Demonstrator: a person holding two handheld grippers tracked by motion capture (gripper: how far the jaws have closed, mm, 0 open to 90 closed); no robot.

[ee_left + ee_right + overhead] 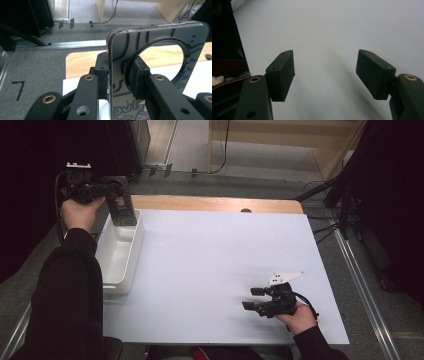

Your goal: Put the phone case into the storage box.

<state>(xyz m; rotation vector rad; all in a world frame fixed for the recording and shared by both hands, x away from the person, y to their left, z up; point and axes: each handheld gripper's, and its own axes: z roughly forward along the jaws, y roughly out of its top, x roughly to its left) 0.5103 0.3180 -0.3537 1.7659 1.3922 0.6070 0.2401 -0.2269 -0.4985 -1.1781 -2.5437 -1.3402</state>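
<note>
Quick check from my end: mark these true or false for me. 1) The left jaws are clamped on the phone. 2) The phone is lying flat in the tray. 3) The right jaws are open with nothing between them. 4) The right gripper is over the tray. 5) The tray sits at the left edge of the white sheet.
1) True: the left gripper grips the phone on both faces.
2) False: the phone is held up over the far end of the tray.
3) True: the right gripper is open and empty.
4) False: it is over the white sheet, near its front right.
5) True.
</note>
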